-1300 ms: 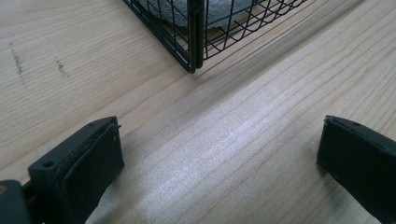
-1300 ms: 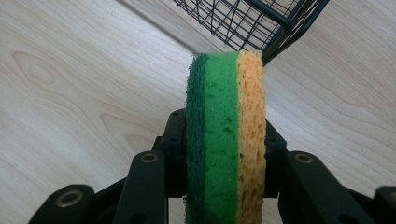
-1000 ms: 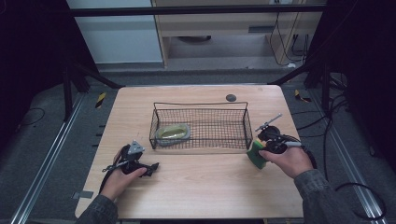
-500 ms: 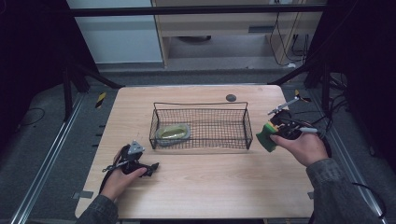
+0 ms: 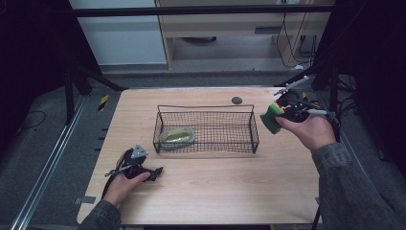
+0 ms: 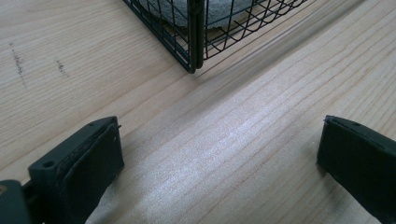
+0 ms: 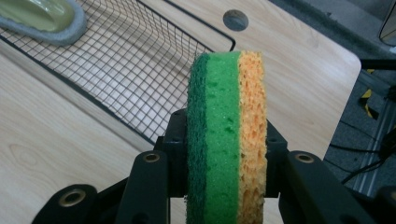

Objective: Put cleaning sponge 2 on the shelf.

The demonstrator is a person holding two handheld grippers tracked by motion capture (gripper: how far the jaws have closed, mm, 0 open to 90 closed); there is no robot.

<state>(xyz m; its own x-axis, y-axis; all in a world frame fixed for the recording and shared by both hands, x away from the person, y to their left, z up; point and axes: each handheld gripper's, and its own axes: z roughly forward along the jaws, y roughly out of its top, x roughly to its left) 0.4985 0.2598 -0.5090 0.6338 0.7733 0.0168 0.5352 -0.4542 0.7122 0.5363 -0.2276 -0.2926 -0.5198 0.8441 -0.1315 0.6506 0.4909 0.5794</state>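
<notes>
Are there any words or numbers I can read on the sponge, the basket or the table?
None can be read.
The sponge shows only plain green and orange layers.
The wire basket carries no label.
The table is bare wood grain, with no print on it.

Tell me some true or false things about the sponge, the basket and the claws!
1. The right claw squeezes a sponge. True.
2. The sponge is all blue. False: it has dark green, bright green and orange layers.
3. The left claw is open, with nothing between its jaws. True.
4. The wire basket is upside down. False: it stands upright on the table, open at the top.
5. A greenish pad lies inside the basket. True.
</notes>
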